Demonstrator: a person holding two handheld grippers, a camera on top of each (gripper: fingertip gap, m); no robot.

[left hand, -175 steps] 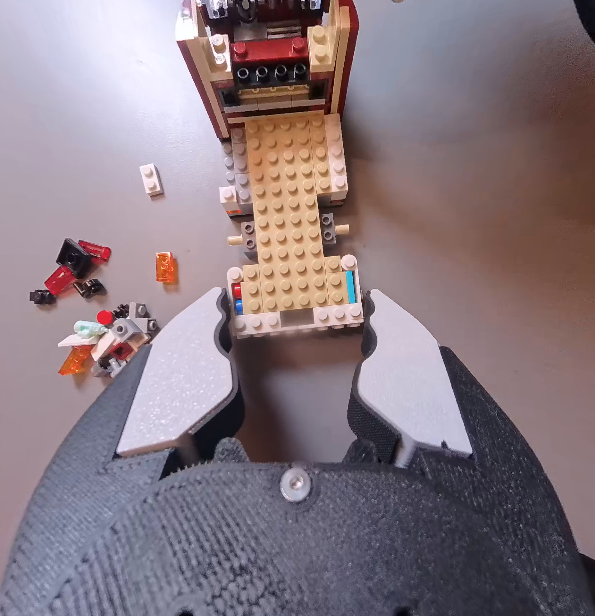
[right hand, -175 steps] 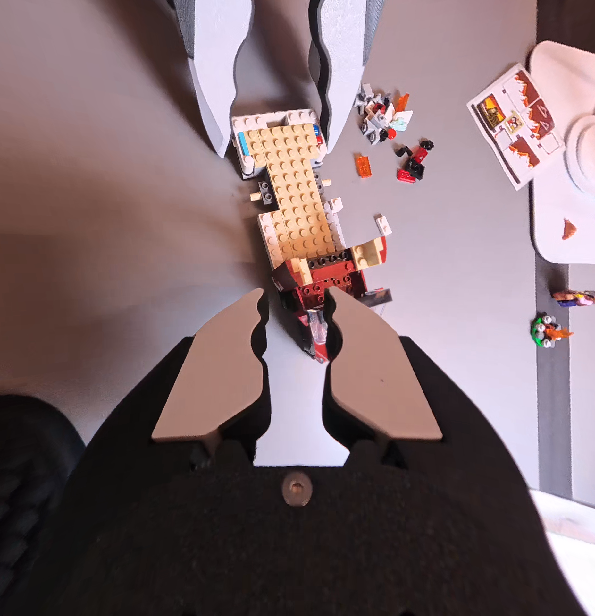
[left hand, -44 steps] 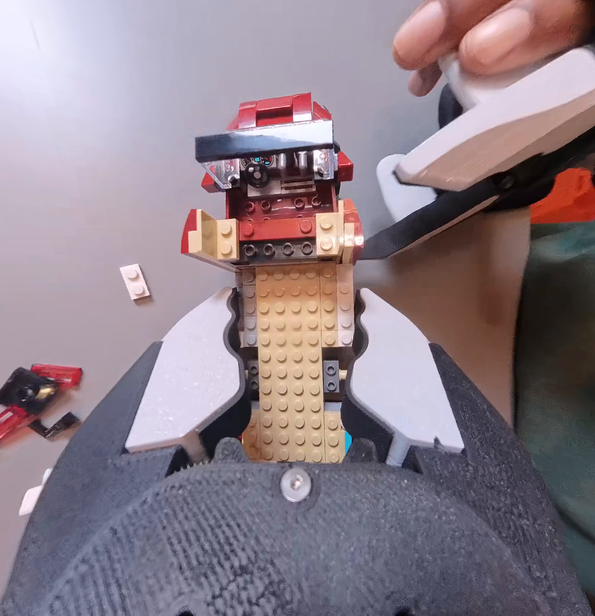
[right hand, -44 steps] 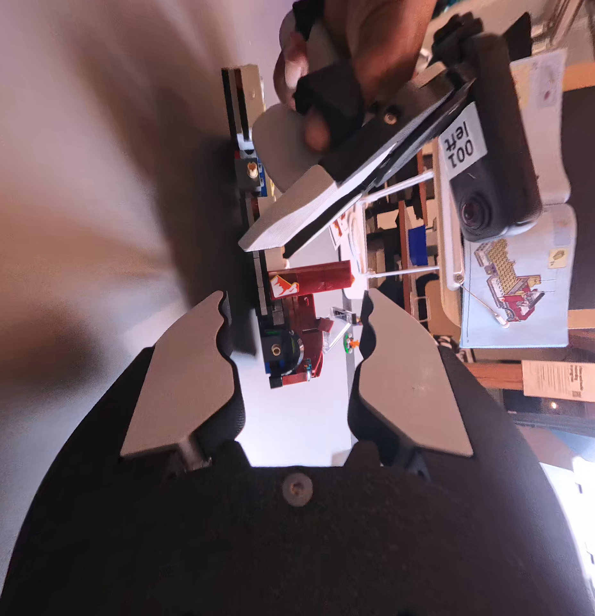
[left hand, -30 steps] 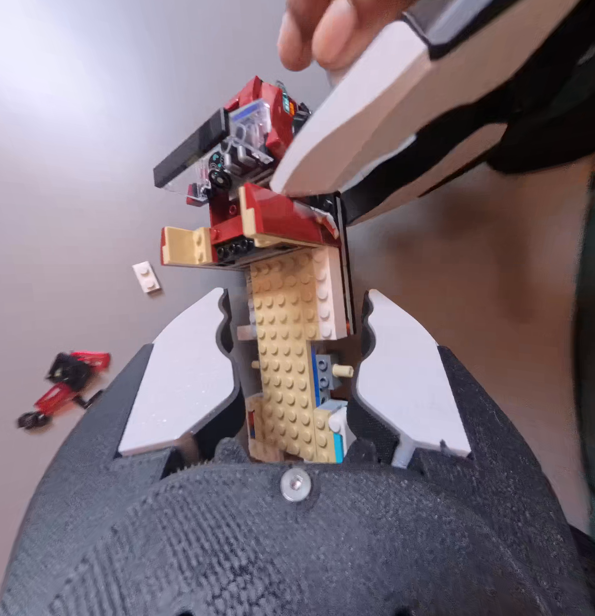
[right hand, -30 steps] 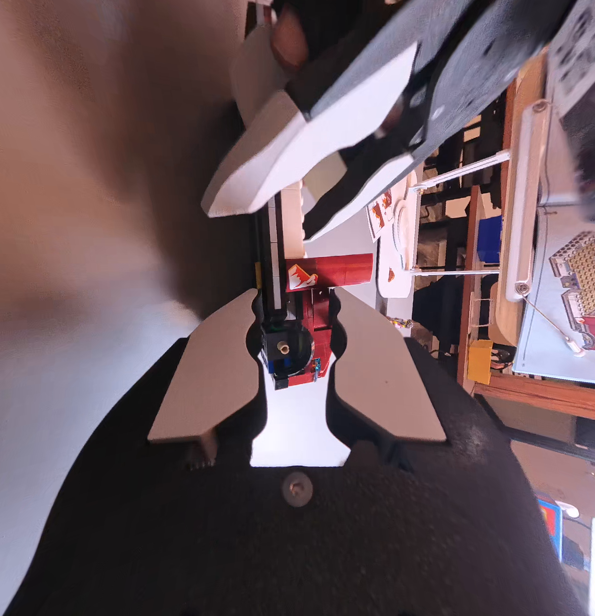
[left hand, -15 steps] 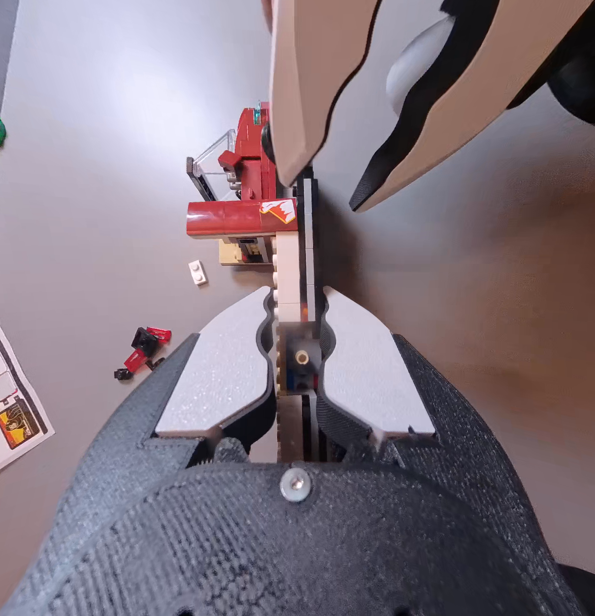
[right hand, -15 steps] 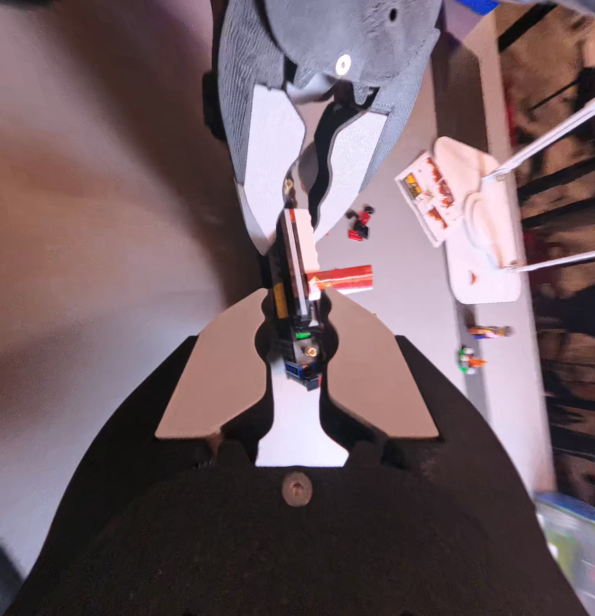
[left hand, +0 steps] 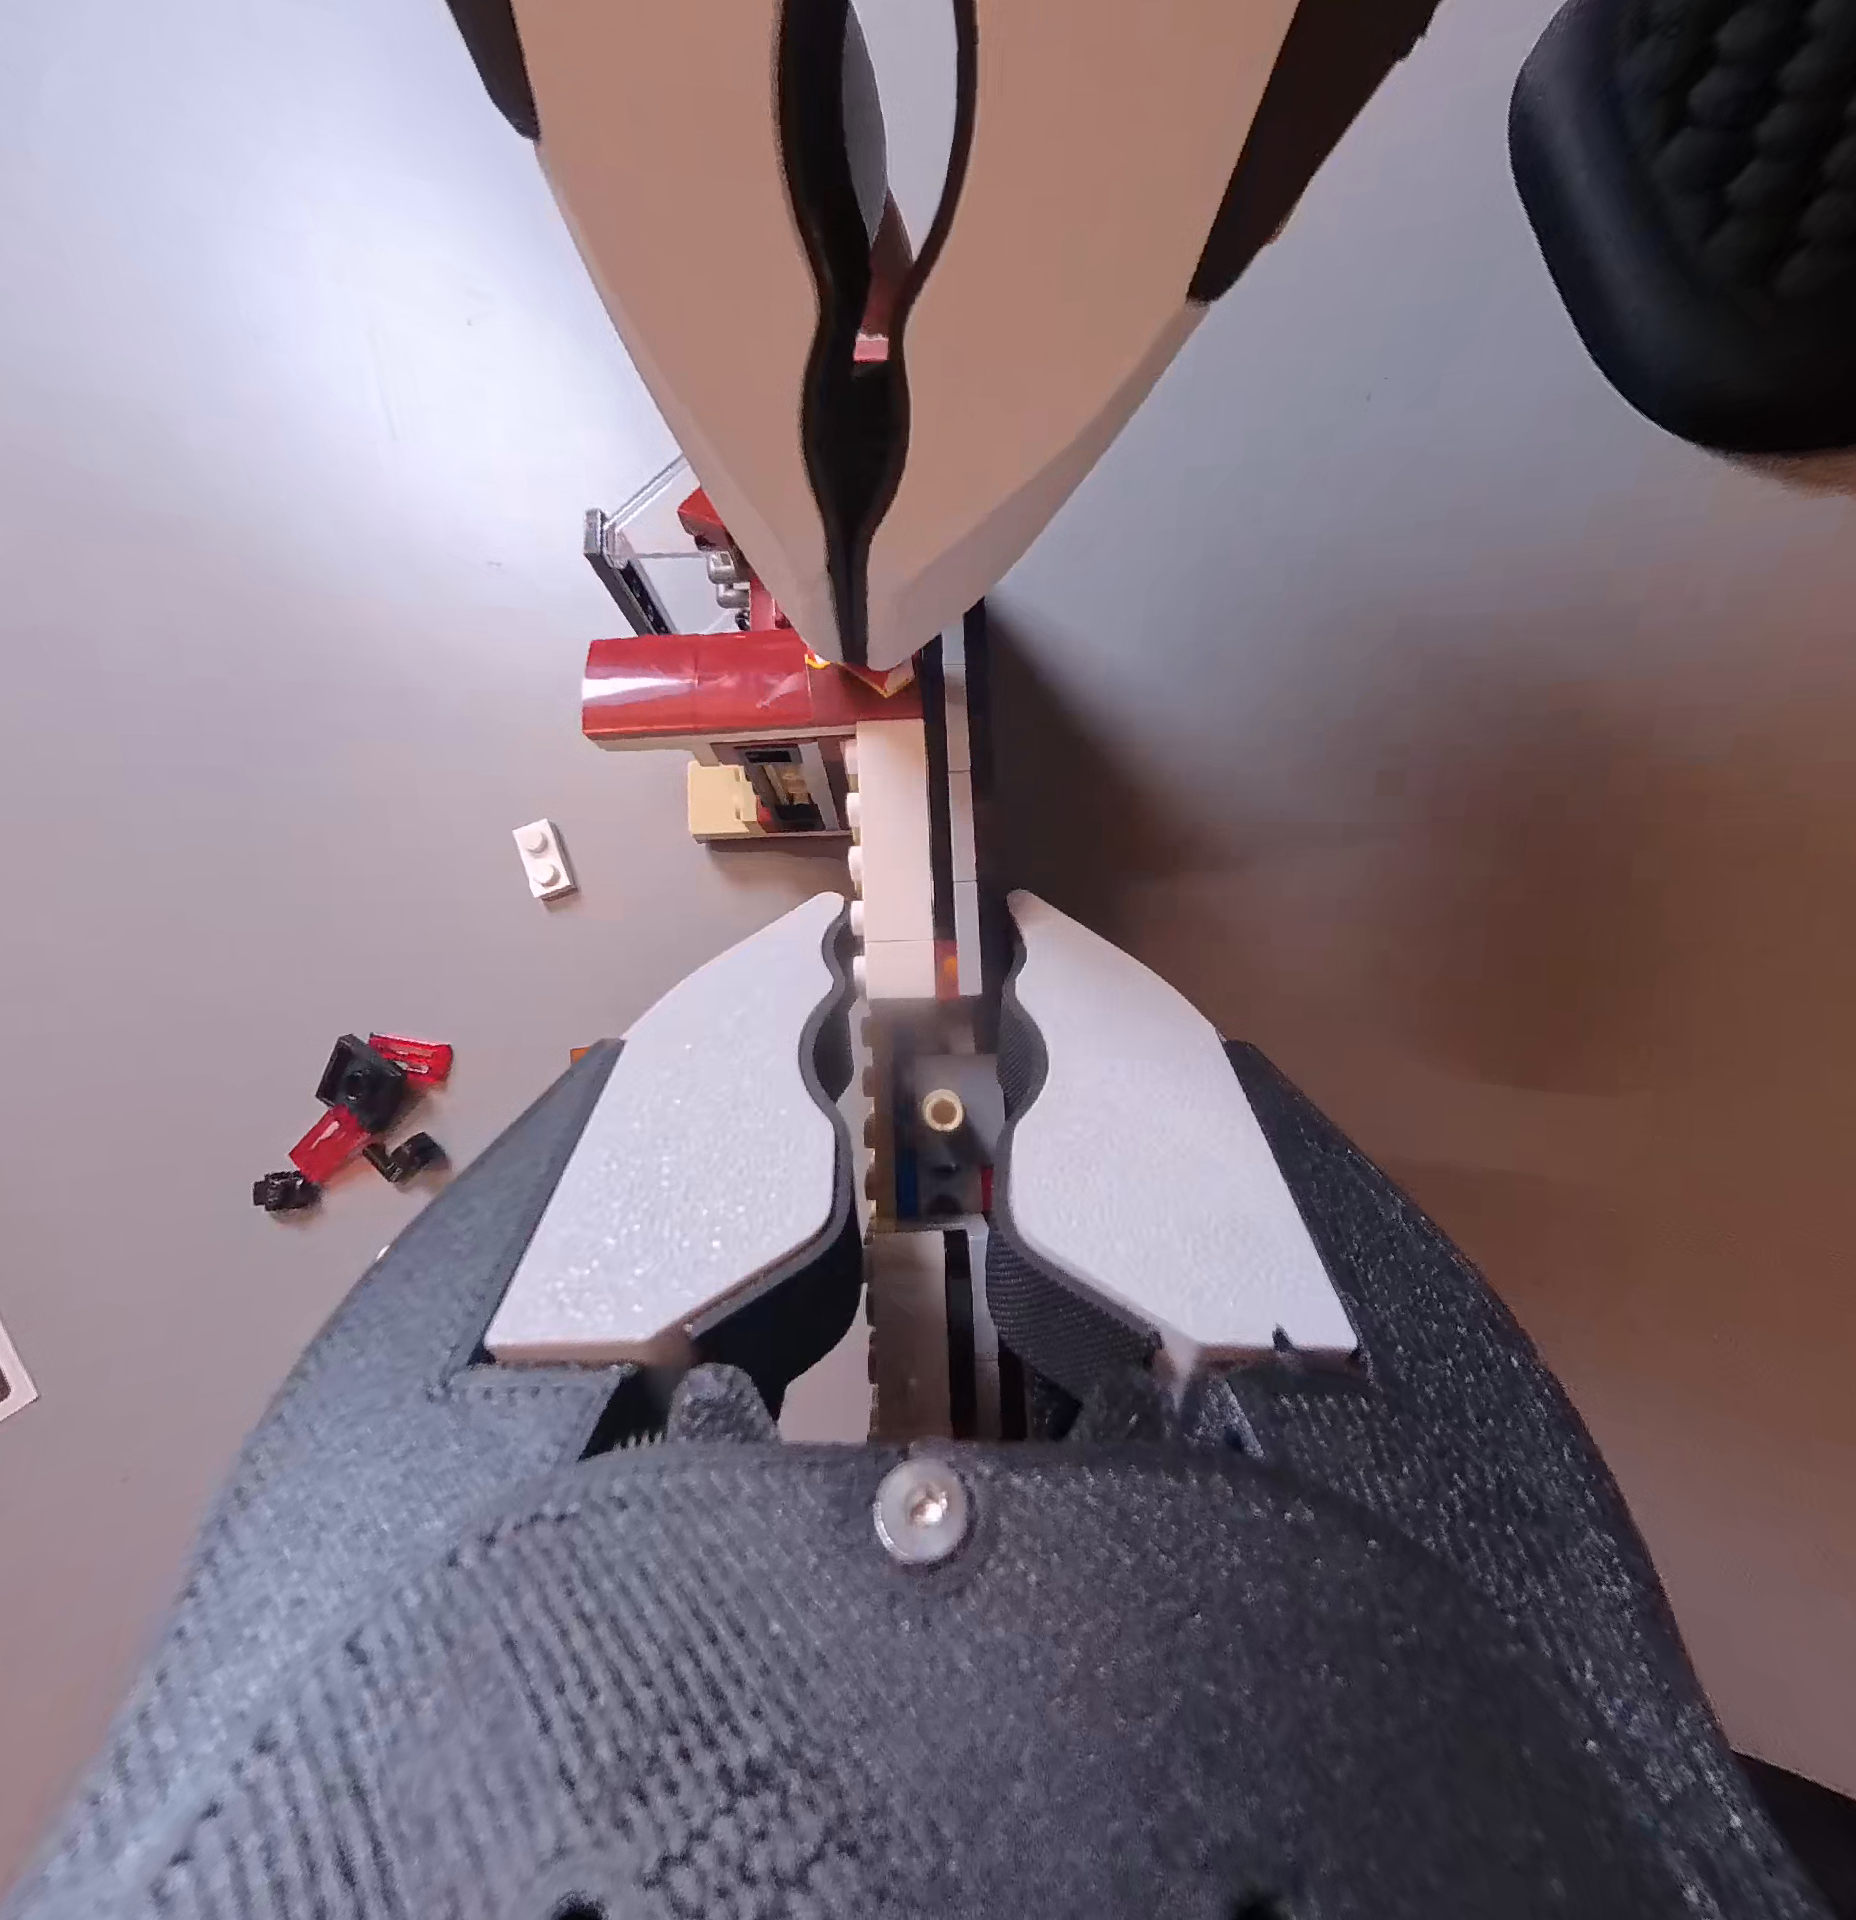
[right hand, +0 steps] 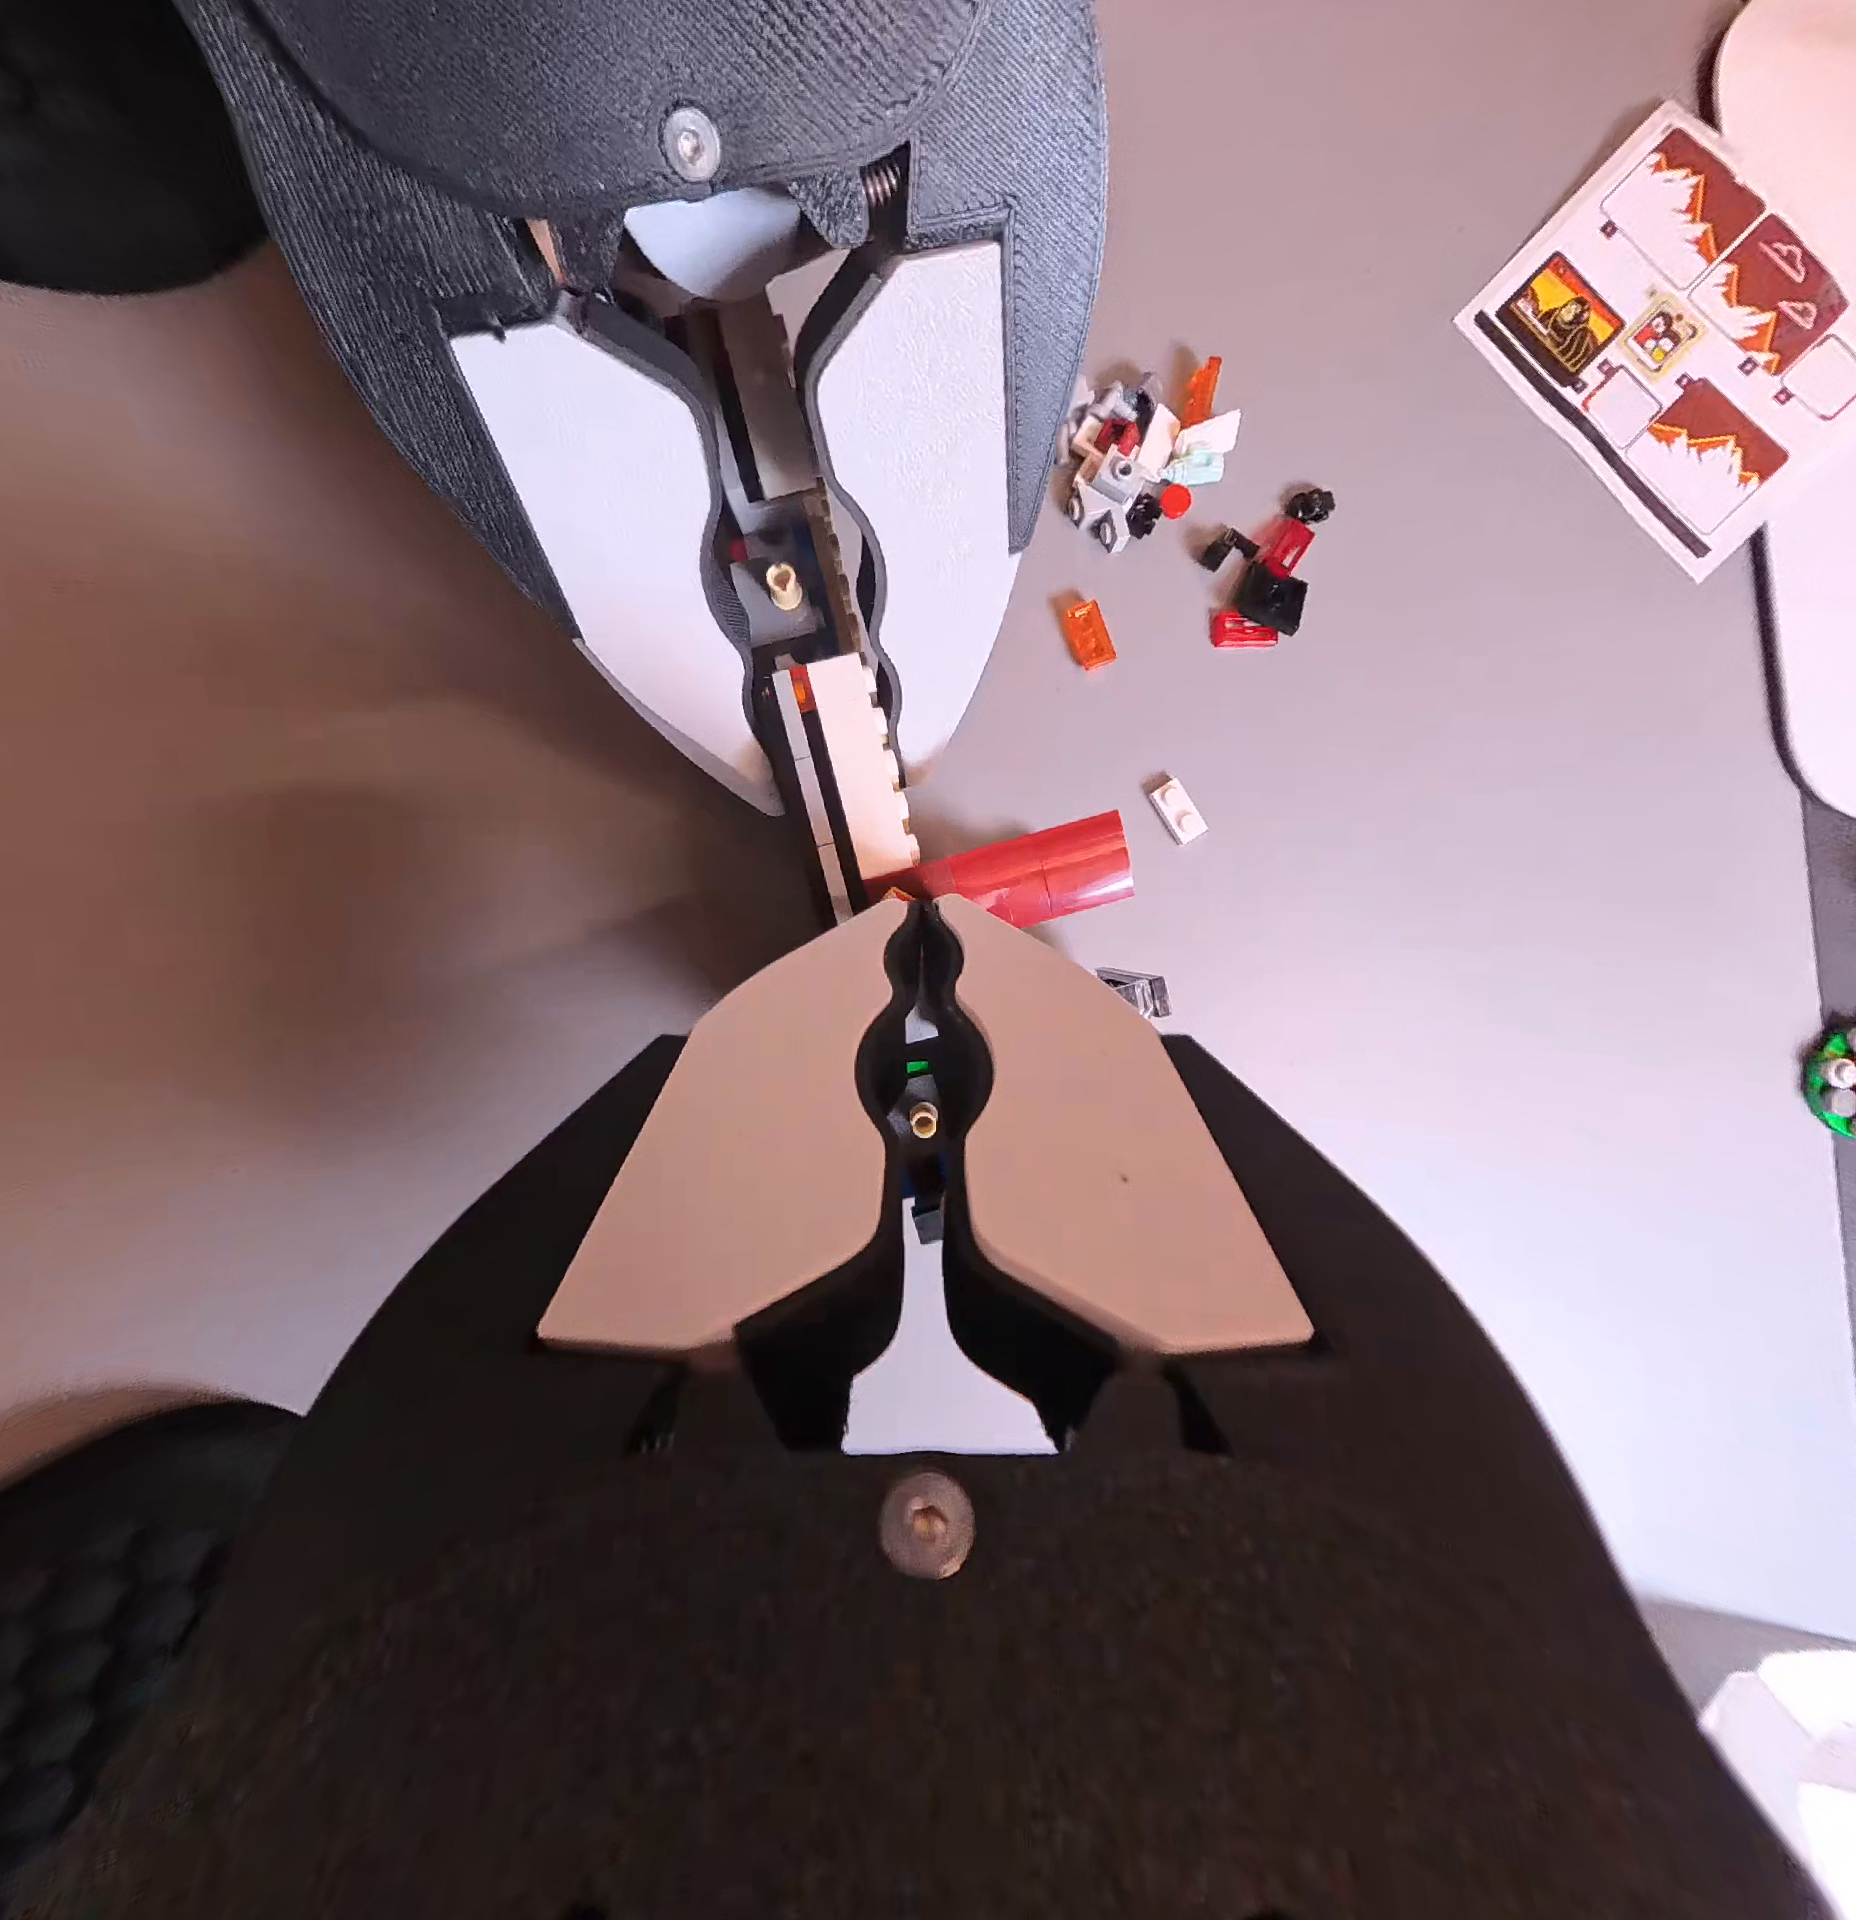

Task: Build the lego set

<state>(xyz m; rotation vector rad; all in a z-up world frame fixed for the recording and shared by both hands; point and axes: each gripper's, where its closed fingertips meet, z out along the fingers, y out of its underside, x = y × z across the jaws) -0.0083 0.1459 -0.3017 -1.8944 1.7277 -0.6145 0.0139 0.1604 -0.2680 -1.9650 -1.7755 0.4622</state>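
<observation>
The lego truck (left hand: 893,862), a tan studded chassis with a dark red cab (left hand: 695,696), is held on its edge above the grey table. My left gripper (left hand: 926,914) is shut on the chassis's rear half, with a tan axle pin showing between its fingers. My right gripper (right hand: 919,909) faces it and is shut on the cab end; another axle pin shows between its fingers. In the right wrist view the truck (right hand: 851,748) runs between both grippers, with the left gripper (right hand: 851,769) at the top. The right gripper (left hand: 851,649) comes down from the top of the left wrist view.
Loose parts lie on the table: a white 1x2 plate (right hand: 1176,808), an orange plate (right hand: 1088,629), red and black pieces (right hand: 1262,582) and a small grey-white pile (right hand: 1142,457). A sticker sheet (right hand: 1682,322), a white tray (right hand: 1828,675) and a green round piece (right hand: 1849,1081) are at the right. Spacing between my two grippers at the tips: around 5 cm. My left gripper's tips are some 7 cm from the orange plate (right hand: 1088,629).
The truck was lifted off the table and turned from flat onto its edge. The right gripper closed on the cab end and now lines up opposite the left gripper.
</observation>
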